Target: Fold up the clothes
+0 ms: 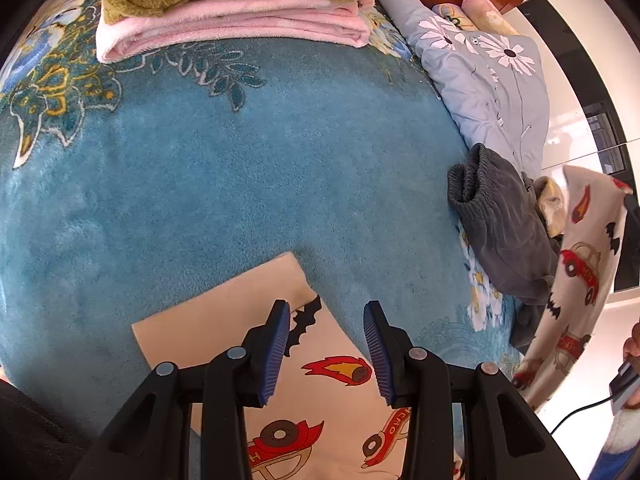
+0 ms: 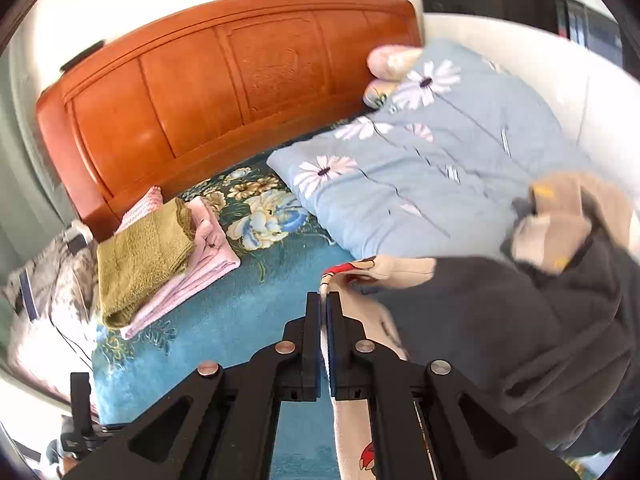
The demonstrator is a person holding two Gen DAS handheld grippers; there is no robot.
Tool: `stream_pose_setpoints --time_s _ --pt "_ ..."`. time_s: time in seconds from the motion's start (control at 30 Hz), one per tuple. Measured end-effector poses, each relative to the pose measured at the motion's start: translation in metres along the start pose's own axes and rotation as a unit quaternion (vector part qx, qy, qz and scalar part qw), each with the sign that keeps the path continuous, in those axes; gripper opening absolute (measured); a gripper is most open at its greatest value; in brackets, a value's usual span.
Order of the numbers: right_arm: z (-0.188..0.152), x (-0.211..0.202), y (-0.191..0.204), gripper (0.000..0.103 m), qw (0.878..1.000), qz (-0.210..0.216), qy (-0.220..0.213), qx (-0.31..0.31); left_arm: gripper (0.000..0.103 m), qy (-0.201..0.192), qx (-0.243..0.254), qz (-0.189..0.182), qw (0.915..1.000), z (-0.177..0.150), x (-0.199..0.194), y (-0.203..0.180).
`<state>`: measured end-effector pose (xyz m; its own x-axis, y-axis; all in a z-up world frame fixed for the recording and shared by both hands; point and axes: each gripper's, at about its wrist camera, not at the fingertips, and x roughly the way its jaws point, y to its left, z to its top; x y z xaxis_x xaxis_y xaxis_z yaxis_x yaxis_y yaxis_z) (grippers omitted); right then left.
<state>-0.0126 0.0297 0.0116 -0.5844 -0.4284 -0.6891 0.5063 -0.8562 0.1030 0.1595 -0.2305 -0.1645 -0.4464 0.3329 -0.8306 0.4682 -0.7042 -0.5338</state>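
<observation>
A cream garment printed with red cars and flames (image 1: 320, 380) lies partly flat on the blue blanket (image 1: 240, 180). My left gripper (image 1: 326, 308) hovers open just above its near corner, with nothing between the fingers. The garment's other end (image 1: 580, 272) hangs lifted at the right edge. In the right wrist view my right gripper (image 2: 323, 296) is shut on an edge of this cream garment (image 2: 354, 428), and the fabric trails down under the fingers.
A dark grey garment (image 1: 500, 232) (image 2: 500, 340) is heaped on the right. A folded olive knit (image 2: 140, 256) sits on folded pink cloth (image 2: 200, 276) at the far side. A pale blue daisy quilt (image 2: 420, 184) lies against the orange wooden headboard (image 2: 220, 92).
</observation>
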Motion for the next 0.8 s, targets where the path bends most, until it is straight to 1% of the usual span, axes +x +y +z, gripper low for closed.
stream_pose_setpoints --time_s 0.03,0.1,0.13,0.2,0.27,0.3,0.33,0.37,0.4,0.43,0.47,0.5,0.53,0.57,0.63,0.67,0.73,0.77,0.8 --pt "-0.001 0.007 0.015 0.002 1.0 -0.001 0.003 -0.025 0.042 -0.002 -0.003 0.0 1.0 0.0 -0.001 0.001" --pt "-0.018 0.031 0.04 0.002 0.998 0.014 0.033 -0.055 0.042 -0.006 -0.008 0.001 0.9999 0.0 -0.004 0.003" --pt "-0.032 0.052 0.053 0.002 0.996 0.023 0.054 -0.061 0.042 -0.008 -0.011 0.002 0.9999 -0.001 -0.006 0.005" --pt "-0.066 0.102 0.077 0.002 0.992 0.031 0.109 -0.057 0.042 -0.012 -0.017 0.003 0.9998 -0.001 -0.009 0.007" --pt "-0.106 0.135 0.093 0.002 0.985 0.032 0.166 -0.041 0.042 -0.016 -0.022 0.004 0.9996 -0.001 -0.012 0.009" --pt "-0.121 0.147 0.1 0.002 0.982 0.035 0.184 -0.032 0.042 -0.017 -0.025 0.002 0.9996 -0.001 -0.012 0.01" --pt "-0.135 0.151 0.104 0.003 0.98 0.04 0.195 -0.025 0.042 -0.017 -0.027 0.001 0.9995 -0.001 -0.013 0.011" --pt "-0.142 0.155 0.109 0.006 0.978 0.046 0.202 -0.018 0.042 -0.017 -0.029 -0.001 0.9994 -0.001 -0.013 0.013" --pt "-0.147 0.156 0.111 0.006 0.977 0.053 0.206 -0.011 0.042 -0.016 -0.029 0.0 0.9995 -0.001 -0.012 0.012" --pt "-0.148 0.153 0.112 0.006 0.975 0.078 0.209 -0.006 0.042 -0.015 -0.028 0.001 0.9995 -0.001 -0.012 0.012" --pt "-0.149 0.151 0.113 0.008 0.972 0.105 0.211 -0.001 0.042 -0.014 -0.027 0.001 0.9995 -0.001 -0.011 0.012" --pt "-0.147 0.144 0.113 0.012 0.969 0.13 0.209 -0.003 0.042 -0.013 -0.027 0.002 0.9996 -0.001 -0.01 0.012" --pt "-0.146 0.134 0.111 0.023 0.969 0.145 0.202 -0.007 0.042 -0.012 -0.026 0.003 0.9996 -0.001 -0.01 0.011" --pt "-0.144 0.123 0.101 0.027 0.971 0.143 0.194 -0.002 0.042 -0.012 -0.029 0.003 0.9995 0.0 -0.01 0.012" --pt "-0.142 0.099 0.081 0.027 0.974 0.138 0.178 0.011 0.042 -0.016 -0.039 0.009 0.9991 0.001 -0.01 0.016" --pt "-0.143 0.087 0.064 0.027 0.976 0.131 0.172 0.031 0.042 -0.023 -0.041 0.023 0.9986 0.002 -0.011 0.017" --pt "-0.152 0.057 0.015 0.028 0.978 0.102 0.159 0.091 0.042 -0.031 -0.043 0.052 0.9972 0.002 -0.012 0.019" --pt "-0.159 0.043 -0.01 0.031 0.978 0.077 0.154 0.119 0.042 -0.031 -0.043 0.065 0.9965 0.002 -0.011 0.02" --pt "-0.169 0.025 -0.039 0.032 0.977 0.042 0.15 0.146 0.042 -0.031 -0.043 0.079 0.9955 0.002 -0.01 0.021"
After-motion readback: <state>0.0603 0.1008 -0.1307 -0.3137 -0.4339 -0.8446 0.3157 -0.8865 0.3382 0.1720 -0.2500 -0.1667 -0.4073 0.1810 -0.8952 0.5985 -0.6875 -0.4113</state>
